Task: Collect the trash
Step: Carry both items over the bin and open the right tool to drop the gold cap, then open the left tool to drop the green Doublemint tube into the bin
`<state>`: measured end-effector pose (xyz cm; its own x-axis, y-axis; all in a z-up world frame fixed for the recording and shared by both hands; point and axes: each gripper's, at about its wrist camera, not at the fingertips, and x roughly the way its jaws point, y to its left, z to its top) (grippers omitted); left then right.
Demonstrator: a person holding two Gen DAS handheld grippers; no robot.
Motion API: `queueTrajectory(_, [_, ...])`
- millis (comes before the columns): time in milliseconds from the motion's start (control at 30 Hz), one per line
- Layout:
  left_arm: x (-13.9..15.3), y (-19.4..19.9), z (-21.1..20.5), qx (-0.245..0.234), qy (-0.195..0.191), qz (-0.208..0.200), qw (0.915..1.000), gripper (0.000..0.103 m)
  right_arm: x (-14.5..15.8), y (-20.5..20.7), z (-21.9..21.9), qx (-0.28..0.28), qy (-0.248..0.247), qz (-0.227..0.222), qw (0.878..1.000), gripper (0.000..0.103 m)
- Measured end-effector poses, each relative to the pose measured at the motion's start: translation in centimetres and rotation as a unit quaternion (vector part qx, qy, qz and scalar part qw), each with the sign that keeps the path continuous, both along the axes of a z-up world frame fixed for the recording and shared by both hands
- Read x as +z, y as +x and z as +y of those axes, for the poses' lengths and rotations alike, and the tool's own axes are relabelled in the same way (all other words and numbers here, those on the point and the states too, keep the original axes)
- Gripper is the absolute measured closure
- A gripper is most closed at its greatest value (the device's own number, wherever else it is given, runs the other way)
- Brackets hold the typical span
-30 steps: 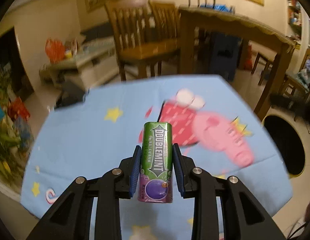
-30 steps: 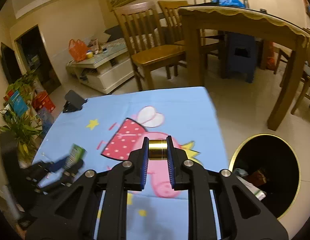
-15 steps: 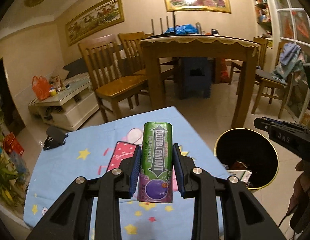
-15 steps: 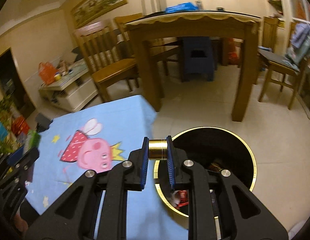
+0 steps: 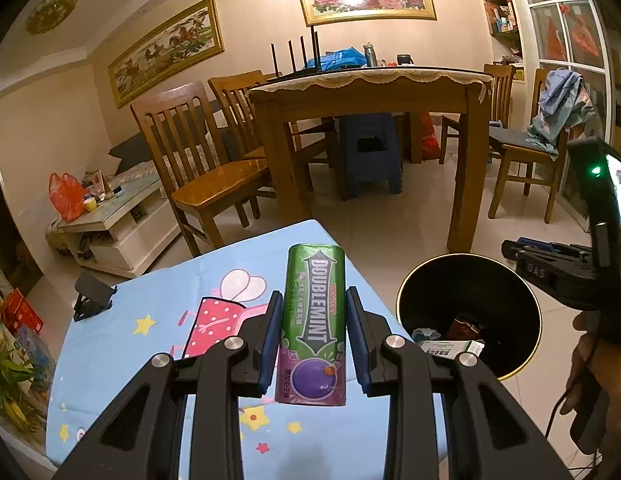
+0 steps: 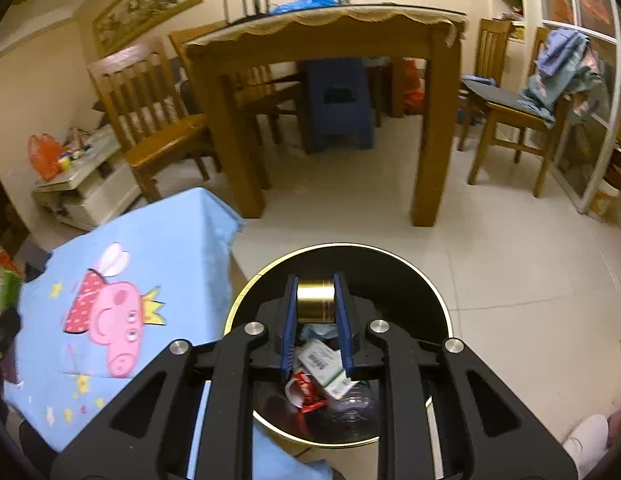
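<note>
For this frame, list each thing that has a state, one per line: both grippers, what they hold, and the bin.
Left gripper: shut on the gum tin.
Gum tin: held upright above the blue tablecloth, not yet over the bin.
Right gripper: shut on the gold cap.
Gold cap: held over the bin's mouth.
Bin: open, with wrappers inside.

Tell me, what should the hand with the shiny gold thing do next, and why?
Probably open the jaws and let go. The right gripper holds the gold cylinder right over the mouth of the black bin, where other trash already lies, so it should fall straight in.
</note>
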<state>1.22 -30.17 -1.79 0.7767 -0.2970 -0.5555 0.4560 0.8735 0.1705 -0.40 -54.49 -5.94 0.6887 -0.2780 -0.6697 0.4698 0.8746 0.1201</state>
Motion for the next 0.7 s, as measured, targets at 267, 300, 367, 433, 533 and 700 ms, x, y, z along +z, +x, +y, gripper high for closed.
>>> queueTrajectory(267, [-0.1,-0.2,-1.0,-0.008,0.006,-0.003,0.9999,0.074,0.1,-0.7,-0.7,-0.019,0.011,-0.023,1.0,0.057])
queueTrajectory(300, [-0.1,-0.2,-1.0,-0.01,0.007,-0.004,0.9999,0.074,0.2,-0.9,-0.8,-0.021,0.012,-0.027,0.999,0.056])
queueTrajectory(367, [-0.2,-0.3,-1.0,-0.014,0.008,-0.004,0.9999,0.074,0.5,-1.2,-1.0,-0.027,0.014,-0.034,0.999,0.054])
queueTrajectory(433, [-0.3,-0.3,-1.4,-0.018,0.011,-0.004,0.9998,0.074,0.7,-1.5,-1.4,-0.035,0.021,-0.041,0.998,0.052])
queueTrajectory(533, [-0.5,-0.4,-2.5,-0.027,0.013,-0.003,0.9995,0.074,0.9,-2.5,-2.3,-0.055,0.036,-0.06,0.996,0.048])
queueTrajectory(700, [-1.5,-0.3,-6.7,-0.067,0.019,0.003,0.9976,0.074,1.3,-4.4,-4.1,-0.09,0.054,-0.087,0.991,0.046])
